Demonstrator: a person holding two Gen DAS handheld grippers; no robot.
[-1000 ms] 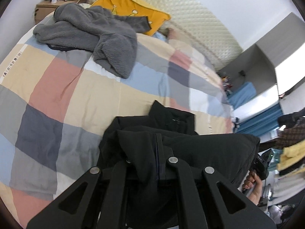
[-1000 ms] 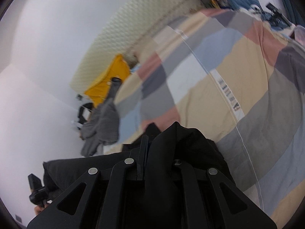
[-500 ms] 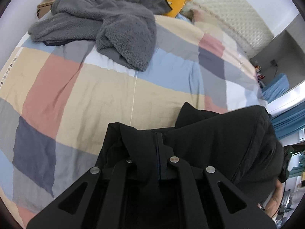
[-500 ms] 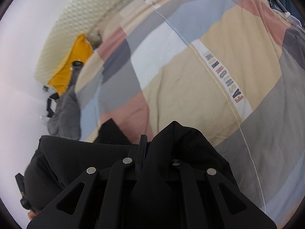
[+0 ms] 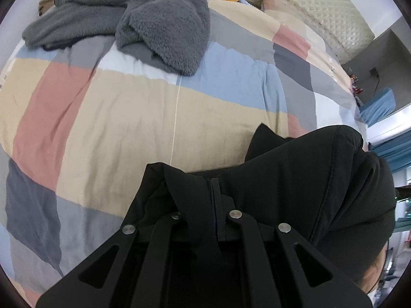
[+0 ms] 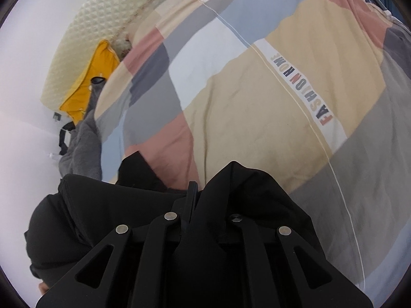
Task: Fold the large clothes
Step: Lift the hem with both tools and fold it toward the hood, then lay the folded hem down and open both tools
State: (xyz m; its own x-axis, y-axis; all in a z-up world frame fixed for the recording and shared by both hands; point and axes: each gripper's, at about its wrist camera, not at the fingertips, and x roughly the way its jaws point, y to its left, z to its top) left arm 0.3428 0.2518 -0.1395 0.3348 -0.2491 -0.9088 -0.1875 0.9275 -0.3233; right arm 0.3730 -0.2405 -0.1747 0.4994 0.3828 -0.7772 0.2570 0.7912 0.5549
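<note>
A black jacket (image 5: 295, 179) hangs between my two grippers above the colour-block bedspread (image 5: 115, 118). My left gripper (image 5: 213, 192) is shut on one edge of the jacket, with fabric bunched over its fingers. My right gripper (image 6: 191, 195) is shut on the other edge of the same jacket (image 6: 244, 187). The jacket's span sags toward the other gripper in each view, and a collar tip pokes up behind it. The fingertips are hidden by fabric.
A grey fleece garment (image 5: 154, 25) lies crumpled at the head of the bed, next to a yellow pillow (image 6: 90, 77) and a quilted headboard (image 5: 321, 12). The bedspread (image 6: 257, 102) stretches ahead of both grippers. A blue curtain (image 5: 393, 148) is at the right.
Both grippers have tipped down and moved forward over the bed with the jacket. The bedspread fills more of each view and the wall and room have slid out.
</note>
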